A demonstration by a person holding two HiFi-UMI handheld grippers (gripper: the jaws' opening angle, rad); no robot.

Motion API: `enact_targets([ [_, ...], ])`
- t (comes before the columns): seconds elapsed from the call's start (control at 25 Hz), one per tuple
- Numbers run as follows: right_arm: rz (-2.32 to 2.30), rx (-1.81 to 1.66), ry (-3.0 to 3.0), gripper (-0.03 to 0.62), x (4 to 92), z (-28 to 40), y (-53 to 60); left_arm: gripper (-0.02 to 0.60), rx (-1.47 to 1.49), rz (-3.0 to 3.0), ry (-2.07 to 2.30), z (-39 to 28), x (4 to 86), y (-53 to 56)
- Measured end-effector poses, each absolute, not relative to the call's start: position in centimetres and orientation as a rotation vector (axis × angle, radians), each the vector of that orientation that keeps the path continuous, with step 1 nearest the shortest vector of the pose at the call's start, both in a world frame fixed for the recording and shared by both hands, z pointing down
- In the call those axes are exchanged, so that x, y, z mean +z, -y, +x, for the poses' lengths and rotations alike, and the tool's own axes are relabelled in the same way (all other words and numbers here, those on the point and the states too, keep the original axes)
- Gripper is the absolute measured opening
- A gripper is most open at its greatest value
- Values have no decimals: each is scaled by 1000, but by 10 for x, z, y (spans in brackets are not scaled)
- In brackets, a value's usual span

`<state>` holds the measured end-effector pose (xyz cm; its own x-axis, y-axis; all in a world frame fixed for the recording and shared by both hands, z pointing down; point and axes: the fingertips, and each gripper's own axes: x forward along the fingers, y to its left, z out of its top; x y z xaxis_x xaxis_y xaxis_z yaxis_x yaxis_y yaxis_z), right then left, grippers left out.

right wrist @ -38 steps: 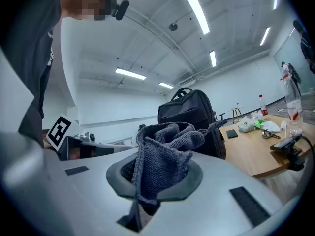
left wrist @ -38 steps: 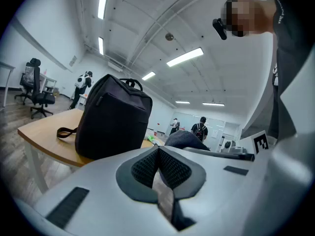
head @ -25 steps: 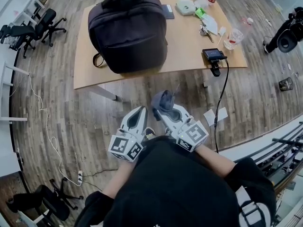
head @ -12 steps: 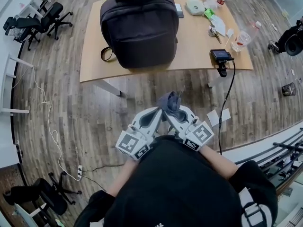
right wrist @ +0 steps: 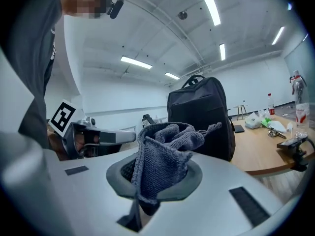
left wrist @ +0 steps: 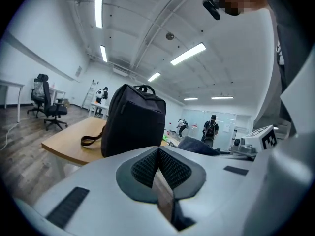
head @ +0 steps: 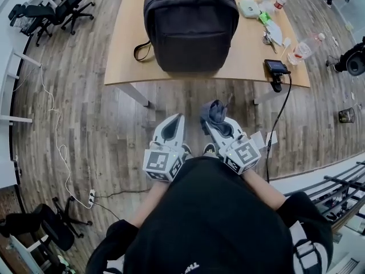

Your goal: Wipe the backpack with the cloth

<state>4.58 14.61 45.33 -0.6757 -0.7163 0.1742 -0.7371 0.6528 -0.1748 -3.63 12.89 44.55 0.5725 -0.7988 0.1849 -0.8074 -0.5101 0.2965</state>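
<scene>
We hold: right gripper (head: 212,121), clamped on grey cloth (head: 215,111); left gripper (head: 177,119), jaws together, empty. Backpack (head: 191,27) upright on table (head: 126,56), well apart.

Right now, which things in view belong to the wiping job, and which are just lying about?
Job: backpack, upright on the table; grey cloth, clamped in the right gripper.
Lying about: plastic bottle, keys, small camera, office chair.

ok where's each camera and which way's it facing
Head view: on the person's head, looking steeply down at table and backpack; torso shows.
Left gripper view: on the left gripper, along its shut fingers toward the backpack; torso at right.
Right gripper view: on the right gripper, along fingers clamping the cloth; torso at left.
Shared: both gripper views show the backpack.
</scene>
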Motion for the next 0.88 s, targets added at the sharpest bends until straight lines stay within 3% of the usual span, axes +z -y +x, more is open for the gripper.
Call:
enact_targets([
  [0.88, 1442, 350, 2788, 41, 422, 63, -88, 15, 58, 2504, 1430, -62, 410, -75],
])
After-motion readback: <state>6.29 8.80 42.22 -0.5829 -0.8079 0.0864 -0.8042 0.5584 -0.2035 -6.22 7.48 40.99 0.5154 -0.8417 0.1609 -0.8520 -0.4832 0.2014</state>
